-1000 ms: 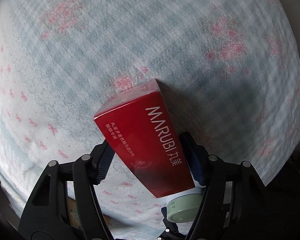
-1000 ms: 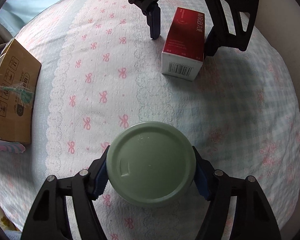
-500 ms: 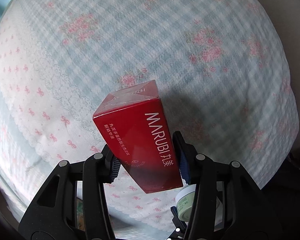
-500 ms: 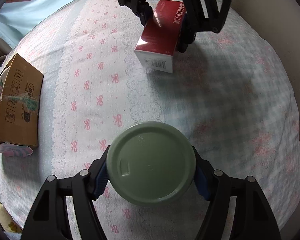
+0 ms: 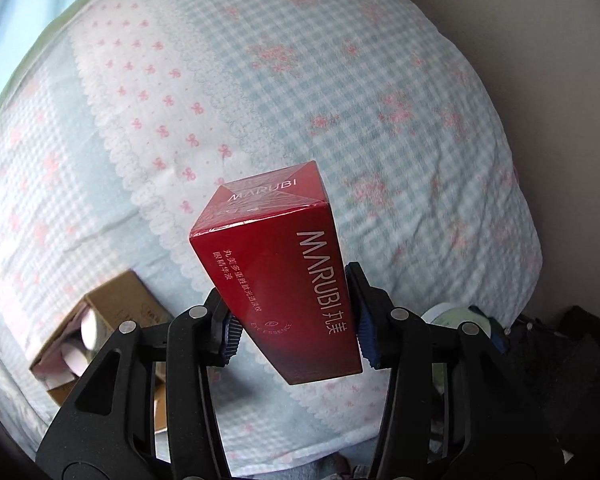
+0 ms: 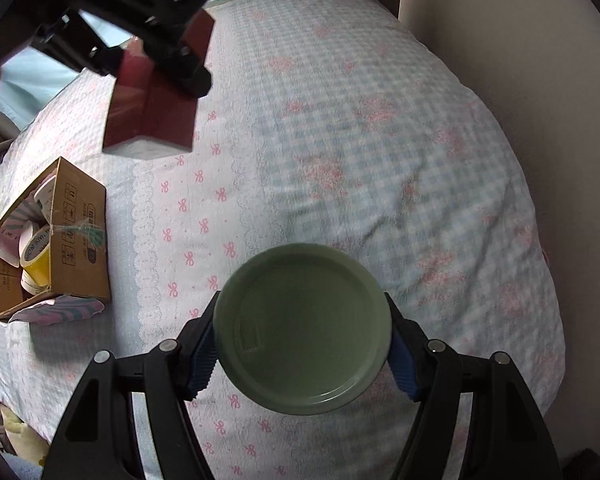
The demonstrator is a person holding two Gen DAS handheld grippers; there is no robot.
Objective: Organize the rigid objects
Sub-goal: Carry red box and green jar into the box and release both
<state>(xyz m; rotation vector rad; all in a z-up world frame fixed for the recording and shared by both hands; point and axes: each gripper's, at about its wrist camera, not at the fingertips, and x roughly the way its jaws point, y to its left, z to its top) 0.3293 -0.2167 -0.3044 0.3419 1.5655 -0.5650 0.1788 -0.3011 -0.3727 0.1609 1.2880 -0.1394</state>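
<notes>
My left gripper point(image 5: 294, 330) is shut on a red MARUBI carton point(image 5: 278, 268) and holds it in the air above the bed. The carton also shows in the right wrist view point(image 6: 152, 108), high at the upper left, with the left gripper's black frame over it. My right gripper point(image 6: 304, 356) is shut on a round green jar point(image 6: 302, 328), seen lid-on; its body is hidden. The jar's edge shows in the left wrist view point(image 5: 456, 316) at the lower right.
A bedspread with blue checks and pink bows point(image 6: 340, 140) covers the bed. An open cardboard box point(image 6: 76, 240) holding several small containers sits at the left; it also shows in the left wrist view point(image 5: 112, 312). A beige wall point(image 6: 540, 60) runs along the right.
My left gripper closed on the red carton, lifted it off the bedspread and carried it leftward toward the cardboard box. My right gripper kept hold of the green jar and rose.
</notes>
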